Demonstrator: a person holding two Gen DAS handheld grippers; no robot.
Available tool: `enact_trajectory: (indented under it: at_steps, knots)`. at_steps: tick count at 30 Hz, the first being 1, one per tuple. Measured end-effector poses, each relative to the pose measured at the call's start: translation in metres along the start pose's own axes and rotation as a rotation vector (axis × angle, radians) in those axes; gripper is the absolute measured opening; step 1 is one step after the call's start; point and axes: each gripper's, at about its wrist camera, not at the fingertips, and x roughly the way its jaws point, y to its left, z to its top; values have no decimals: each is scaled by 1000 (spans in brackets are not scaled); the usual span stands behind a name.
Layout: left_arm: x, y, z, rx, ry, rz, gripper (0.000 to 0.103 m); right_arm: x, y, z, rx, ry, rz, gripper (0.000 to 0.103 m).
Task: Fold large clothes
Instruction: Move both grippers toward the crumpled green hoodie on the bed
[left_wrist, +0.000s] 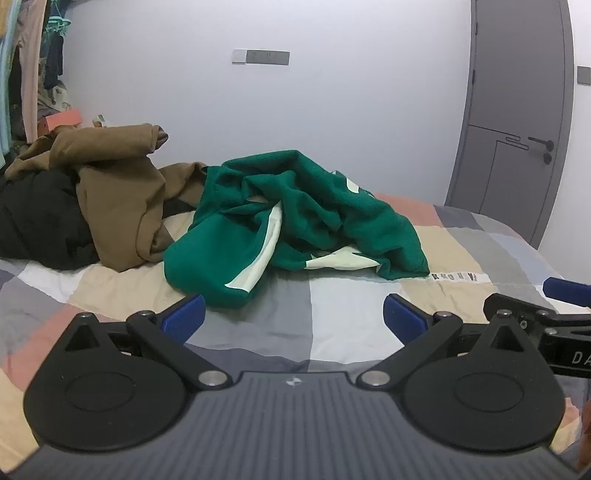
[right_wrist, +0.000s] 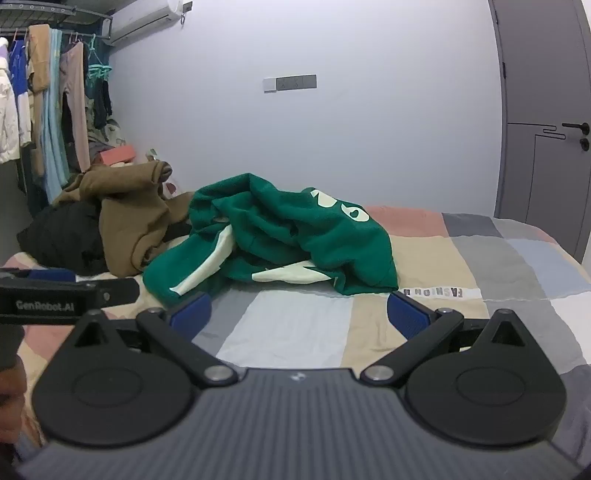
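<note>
Lying crumpled near the middle of the bed (left_wrist: 461, 251), on its patchwork cover, the green garment (left_wrist: 295, 221) with cream stripes and a pale printed figure is the piece closest to both tools; a brown garment (left_wrist: 118, 192) and a black garment (left_wrist: 37, 221) are heaped just beside it, toward the clothes rail (right_wrist: 55, 92), the brown one touching or overlapping its far left edge. By judgement the green cloth is a thick, soft knit: limp, moderately heavy for clothing, not slippery and not fragile, so it should drape and sag when raised and will need two holds to spread. Suitable holds appear to be the near left hem by the cream stripe and the near right edge by the printed strip, each a single layer if one can be separated; which parts are sleeves or hem cannot be told from the bunching. The left tongs (left_wrist: 293, 314) stand fully spread with nothing between the blue pads (left_wrist: 186, 314), aimed slightly downward over the cover, short of the garment. The right tongs (right_wrist: 299, 314) are likewise spread wide and empty, tilted gently down, just short of the near hem. Both tools sit side by side, each showing at the edge of the other's view.
</note>
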Motion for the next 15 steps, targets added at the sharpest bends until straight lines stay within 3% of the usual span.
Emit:
enact_trajectory:
  at_steps: [6, 15]
  knots:
    - [4, 0, 1, -4, 21, -6, 103, 9, -3, -4, 12, 14, 0, 103]
    - [4, -12, 6, 10, -23, 7, 103, 10, -3, 2, 27, 46, 13, 103]
